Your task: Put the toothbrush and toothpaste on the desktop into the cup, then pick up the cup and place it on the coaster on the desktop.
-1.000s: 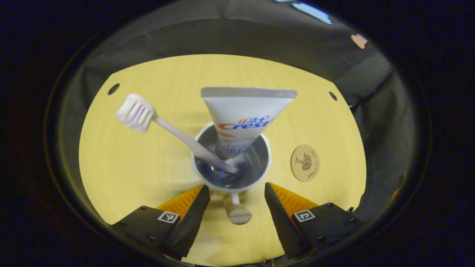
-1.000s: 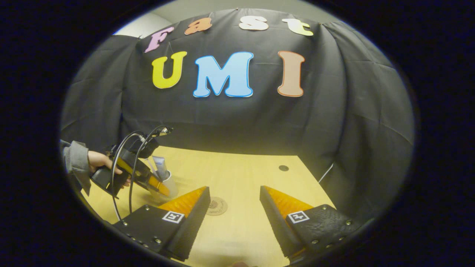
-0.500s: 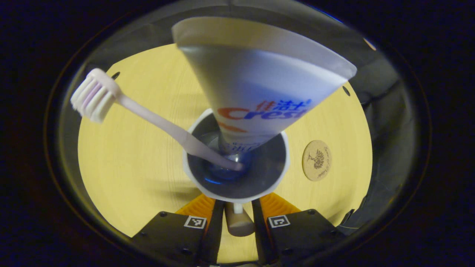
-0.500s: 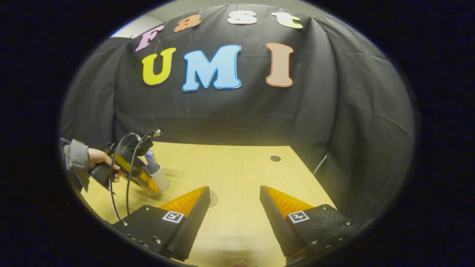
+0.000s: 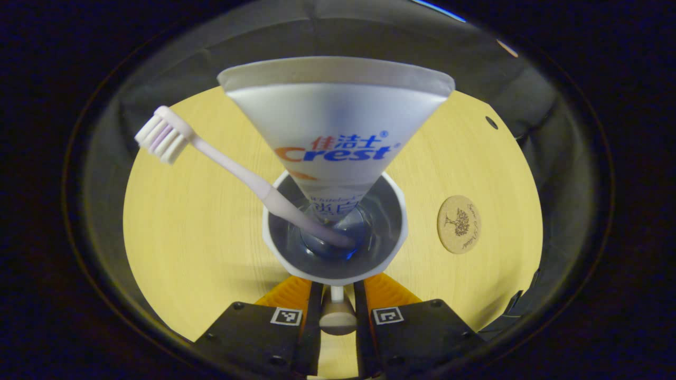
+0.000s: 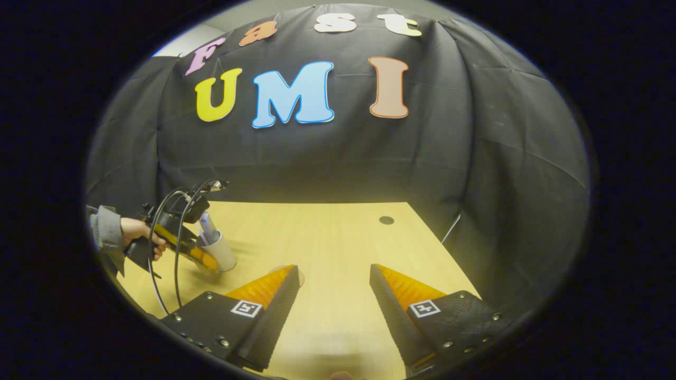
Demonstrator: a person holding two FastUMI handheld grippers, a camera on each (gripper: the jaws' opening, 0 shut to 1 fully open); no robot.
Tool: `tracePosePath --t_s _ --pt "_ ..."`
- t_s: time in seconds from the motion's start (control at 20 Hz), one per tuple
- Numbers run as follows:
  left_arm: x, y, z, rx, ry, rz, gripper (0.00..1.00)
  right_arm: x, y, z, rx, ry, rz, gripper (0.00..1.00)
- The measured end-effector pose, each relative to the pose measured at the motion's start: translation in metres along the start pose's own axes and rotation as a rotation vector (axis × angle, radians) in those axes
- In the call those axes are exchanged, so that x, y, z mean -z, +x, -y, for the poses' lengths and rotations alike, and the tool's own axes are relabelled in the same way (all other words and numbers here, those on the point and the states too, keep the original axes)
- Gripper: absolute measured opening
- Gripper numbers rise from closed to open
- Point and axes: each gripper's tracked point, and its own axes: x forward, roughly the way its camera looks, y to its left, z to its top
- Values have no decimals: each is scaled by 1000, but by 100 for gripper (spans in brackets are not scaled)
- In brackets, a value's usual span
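Here, at upper left of the left gripper view: toothbrush (image 5: 222, 166), bristle head out toward the frame's upper left, handle slanting down to the right into the cup (image 5: 335, 232) at centre. Leans so because only the cup's rim props it; foot of the handle down on the cup's floor. Next rightward, in the upper middle: toothpaste (image 5: 336, 132), cap end down inside the cup, wide crimped end flaring up toward the camera. Both already in the cup, then, as the task's earlier half wants.

Below centre: left gripper (image 5: 338, 311), fingers drawn close together on the cup's handle (image 5: 338, 316), pinching it from either side. Held there, probably, because the handle gives a firm purchase without crowding the tall contents. Right of centre: coaster (image 5: 459, 224), flat on the desktop (image 5: 179, 237), apart from the cup and bare. So cup not on it; whether lifted or standing, hard to tell.

Over in the right gripper view, at left: a hand (image 6: 138, 232) holding that gripper against the cup, tilted slightly. Lower middle: right gripper (image 6: 334, 287), fingers spread wide, pinching nothing, hovering over the desktop. Likely kept aside, carrying being a one-gripper job. Remaining, by this judgement: cup over to the coaster, kept level lest the brush tip out.
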Motion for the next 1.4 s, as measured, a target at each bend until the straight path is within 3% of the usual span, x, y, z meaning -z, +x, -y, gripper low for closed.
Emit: tracePosePath --t_s 0.35,0.75,1.1,1.4 --pt "-5 -24 69 72 117 38 34 1 -2 4 -2 21 11 86" --pt "0 -3 158 134 223 -7 34 10 -11 34 45 54 5 86" --pt "2 13 176 115 234 -41 34 15 -12 68 91 96 -7 86" --pt "6 18 184 91 234 -55 34 12 -10 69 66 109 -7 86"
